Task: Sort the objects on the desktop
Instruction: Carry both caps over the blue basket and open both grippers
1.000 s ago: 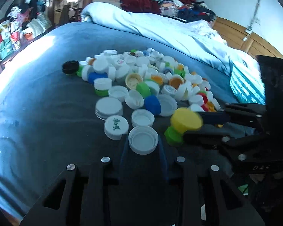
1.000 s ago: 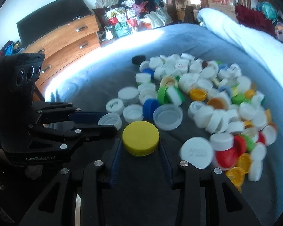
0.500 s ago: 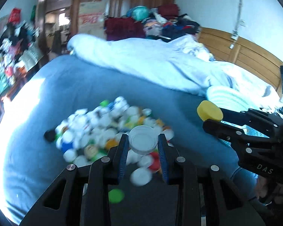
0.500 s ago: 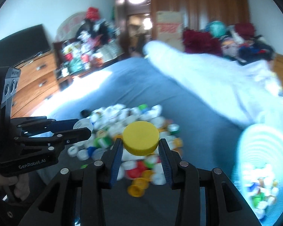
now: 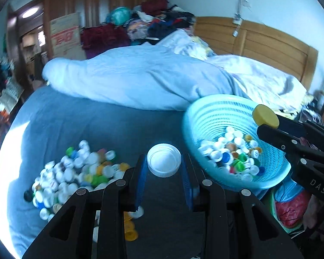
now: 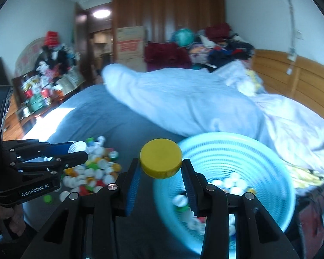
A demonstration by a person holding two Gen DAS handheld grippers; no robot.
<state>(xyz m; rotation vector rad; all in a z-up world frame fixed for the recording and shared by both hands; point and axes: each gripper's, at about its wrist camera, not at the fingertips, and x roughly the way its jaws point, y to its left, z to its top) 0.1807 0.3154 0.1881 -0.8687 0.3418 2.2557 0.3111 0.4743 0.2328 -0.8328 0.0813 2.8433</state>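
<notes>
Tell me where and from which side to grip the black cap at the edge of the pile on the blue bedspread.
Grip the black cap across its round side wall, one finger on each side, coming down from above and from its outer left side. It lies at the pile's far left edge, with bare bedspread beside it there and other caps crowding its right. Blur hides whether it lies flat.

- Left gripper [image 5: 164, 168]: matte black frame, two angular fingers, ribbed blue pads, round silver screws along the finger links.
- Same unit seen side-on: white "GenRobot.AI" lettering on black housing.
- Right gripper [image 6: 161, 168]: identical black build, blue pads, silver screws; white "DAS" marking on its side.
</notes>
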